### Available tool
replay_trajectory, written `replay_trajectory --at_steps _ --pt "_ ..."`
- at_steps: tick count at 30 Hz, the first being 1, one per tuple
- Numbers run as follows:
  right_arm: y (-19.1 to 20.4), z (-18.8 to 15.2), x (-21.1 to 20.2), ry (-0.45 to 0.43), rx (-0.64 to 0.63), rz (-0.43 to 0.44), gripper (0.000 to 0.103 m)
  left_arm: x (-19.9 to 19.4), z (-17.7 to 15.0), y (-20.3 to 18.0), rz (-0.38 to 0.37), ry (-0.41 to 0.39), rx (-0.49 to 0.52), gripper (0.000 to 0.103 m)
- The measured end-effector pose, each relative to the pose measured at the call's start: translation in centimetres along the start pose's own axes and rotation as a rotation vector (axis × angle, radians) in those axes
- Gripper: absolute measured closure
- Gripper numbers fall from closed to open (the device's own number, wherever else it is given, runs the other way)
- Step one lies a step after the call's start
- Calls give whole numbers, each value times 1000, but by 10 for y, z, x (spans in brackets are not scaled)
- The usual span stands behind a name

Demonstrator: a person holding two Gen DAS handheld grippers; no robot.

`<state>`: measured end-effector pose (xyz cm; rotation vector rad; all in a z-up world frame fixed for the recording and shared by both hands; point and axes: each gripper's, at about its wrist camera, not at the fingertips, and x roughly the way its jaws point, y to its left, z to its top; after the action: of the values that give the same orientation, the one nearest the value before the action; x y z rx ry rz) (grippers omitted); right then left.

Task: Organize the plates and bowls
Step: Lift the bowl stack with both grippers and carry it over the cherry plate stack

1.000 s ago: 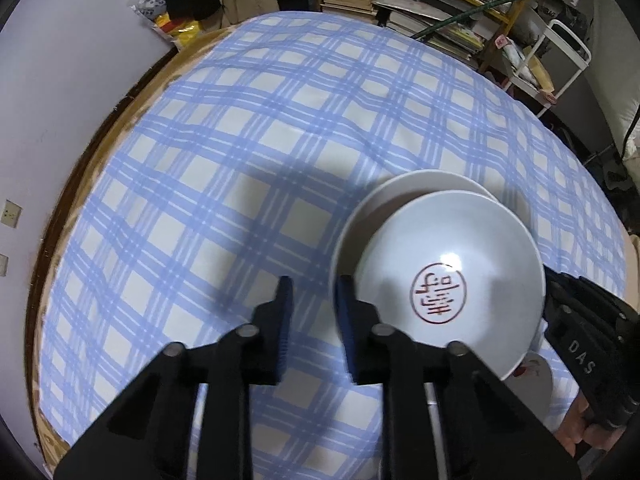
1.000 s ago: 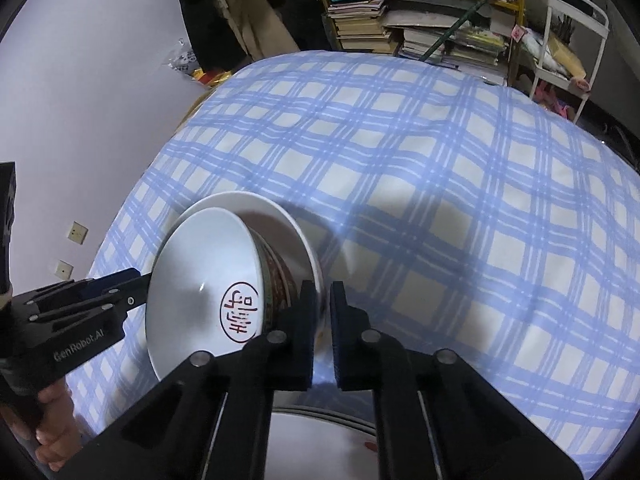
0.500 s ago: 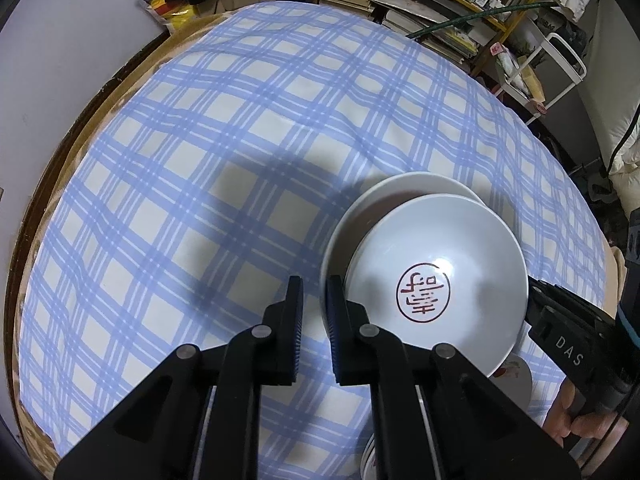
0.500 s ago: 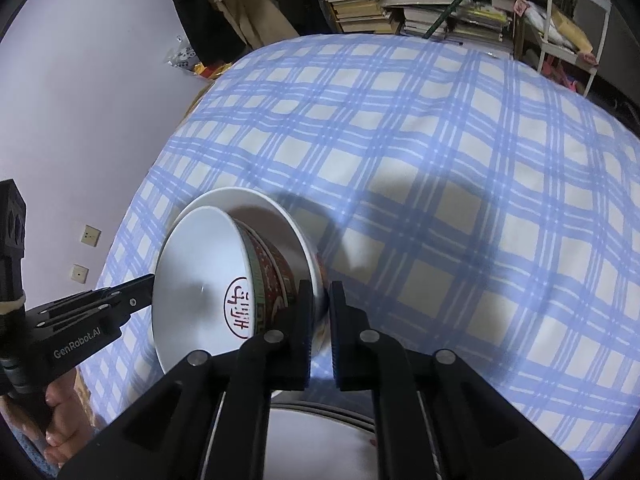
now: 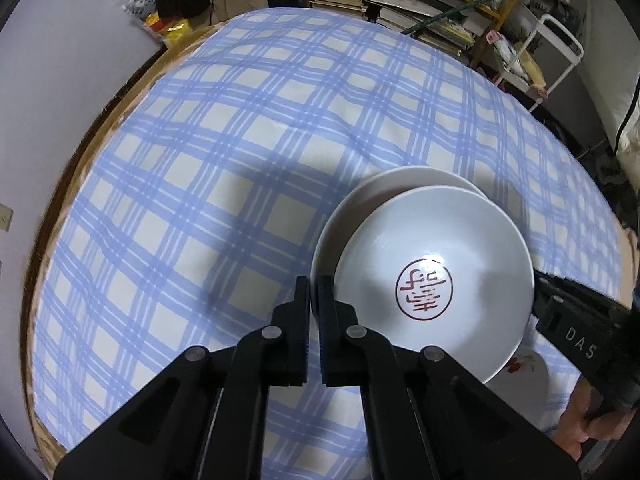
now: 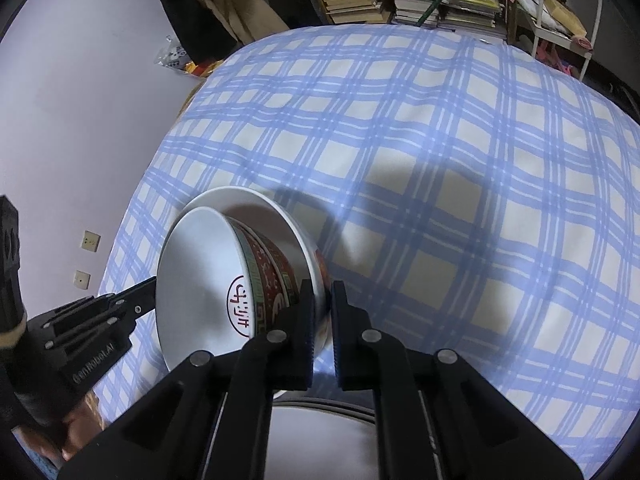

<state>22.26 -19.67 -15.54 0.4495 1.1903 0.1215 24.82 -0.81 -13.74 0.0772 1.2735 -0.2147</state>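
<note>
Left wrist view: the left claw had just closed, seemingly pinching the plate's left rim. The right claw clamped its right rim, likely steadying the bowl on it above the worktop.

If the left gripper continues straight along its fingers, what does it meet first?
Probably the left rim of the outer white plate, which lies between the tips of the left gripper under the white bowl with a red seal; beyond that, the blue checked tablecloth. Depth is uncertain.
</note>
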Motion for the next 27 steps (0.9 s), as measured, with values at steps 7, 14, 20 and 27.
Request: replay_trajectory --at_steps 7,14,20,27 --pt "7 0 0 -2 -5 -43 92 5 1 12 -34 18 -90 102" --pt "10 2 1 10 -14 -54 92 7 -2 14 -44 2 -101 101" --pt "14 -1 1 0 -19 -67 92 7 -3 18 -66 -11 -105 101" --pt "11 -2 -1 -6 8 -51 92 -1 0 4 -15 -39 -79 102"
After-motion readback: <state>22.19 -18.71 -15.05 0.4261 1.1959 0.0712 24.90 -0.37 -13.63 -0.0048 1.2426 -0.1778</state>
